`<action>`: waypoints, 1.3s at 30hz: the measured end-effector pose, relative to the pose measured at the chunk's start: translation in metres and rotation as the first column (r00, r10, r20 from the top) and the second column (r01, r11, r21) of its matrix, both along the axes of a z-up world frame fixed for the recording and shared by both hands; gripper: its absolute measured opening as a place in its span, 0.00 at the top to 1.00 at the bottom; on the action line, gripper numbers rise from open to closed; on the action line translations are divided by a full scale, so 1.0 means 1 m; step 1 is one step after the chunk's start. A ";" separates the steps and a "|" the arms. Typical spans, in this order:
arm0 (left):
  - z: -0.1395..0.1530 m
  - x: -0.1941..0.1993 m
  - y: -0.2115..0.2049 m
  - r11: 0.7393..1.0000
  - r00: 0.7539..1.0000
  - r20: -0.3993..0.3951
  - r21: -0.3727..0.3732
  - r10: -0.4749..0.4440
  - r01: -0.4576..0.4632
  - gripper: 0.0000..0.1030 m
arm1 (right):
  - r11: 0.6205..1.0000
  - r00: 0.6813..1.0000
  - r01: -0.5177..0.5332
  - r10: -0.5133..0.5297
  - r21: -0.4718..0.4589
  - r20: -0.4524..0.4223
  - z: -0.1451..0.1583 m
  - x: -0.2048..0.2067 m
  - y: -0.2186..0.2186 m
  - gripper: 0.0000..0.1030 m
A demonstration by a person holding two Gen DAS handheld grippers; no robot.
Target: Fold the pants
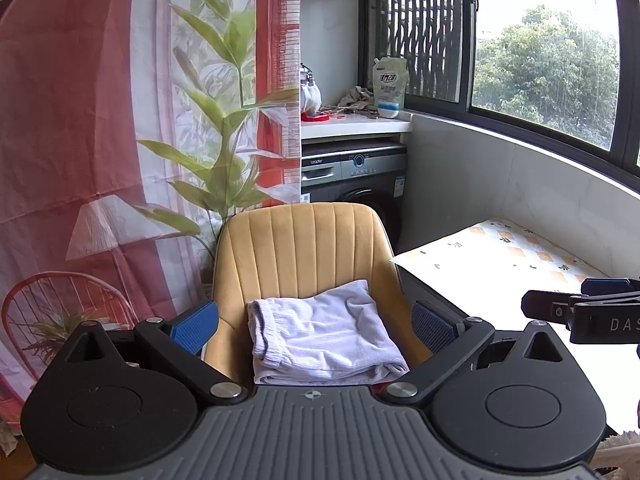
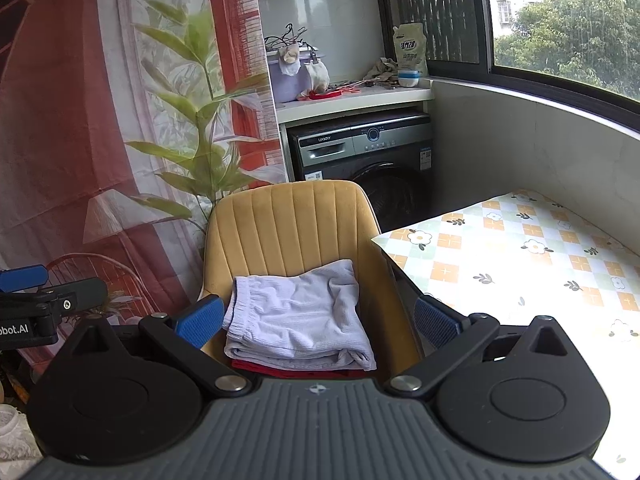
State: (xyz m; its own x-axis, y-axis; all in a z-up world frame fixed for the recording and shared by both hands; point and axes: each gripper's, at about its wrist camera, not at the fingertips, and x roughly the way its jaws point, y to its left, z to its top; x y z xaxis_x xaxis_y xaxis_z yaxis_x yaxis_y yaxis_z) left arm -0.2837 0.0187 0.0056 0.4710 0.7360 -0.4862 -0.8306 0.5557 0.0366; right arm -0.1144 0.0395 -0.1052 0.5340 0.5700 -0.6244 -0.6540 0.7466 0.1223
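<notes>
Room: a balcony corner with a printed curtain (image 1: 80,140) on the left, a washing machine (image 1: 356,184) at the back and a window (image 1: 544,52) on the right.
Table: a flower-patterned tabletop (image 2: 520,256) sits to the right of the chair, with nothing lying on the part in view.
Chair: a yellow ribbed chair (image 1: 300,248) faces both grippers head-on.
Pants: pale lilac pants (image 1: 320,340) lie folded into a squarish pad on the chair seat, elastic waistband to the left; the right wrist view shows them on top of a red garment (image 2: 288,370).
Relation: the pad lies straight ahead of and below both grippers, in line with the gap between each pair of fingers, its slightly longer side running left to right across them.
Nearer hand: I cannot tell; both seem about equally close.
Left gripper (image 1: 314,326): level, pointing at the chair back, blue pads spread wide, holding nothing.
Right gripper (image 2: 318,322): level beside it, fingers likewise spread and empty.
Stage: the fold looks finished, I'd say.
</notes>
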 end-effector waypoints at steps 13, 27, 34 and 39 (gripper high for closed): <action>-0.002 0.007 0.010 1.000 1.000 -0.004 0.000 -0.013 0.013 0.00 | 1.000 1.000 0.025 -0.025 -0.009 -0.012 -0.002 0.010 0.008 0.00; -0.003 0.012 0.021 1.000 1.000 -0.004 -0.007 -0.026 0.026 0.00 | 1.000 1.000 0.025 -0.026 -0.010 -0.012 -0.002 0.013 0.010 0.00; -0.003 0.012 0.022 1.000 1.000 0.003 -0.015 -0.025 0.025 0.00 | 1.000 1.000 0.026 -0.026 -0.011 -0.010 -0.001 0.014 0.011 0.00; -0.004 0.012 0.025 0.999 1.000 0.008 -0.023 -0.025 0.025 0.00 | 1.000 1.000 0.025 -0.025 -0.011 -0.011 -0.001 0.013 0.011 0.00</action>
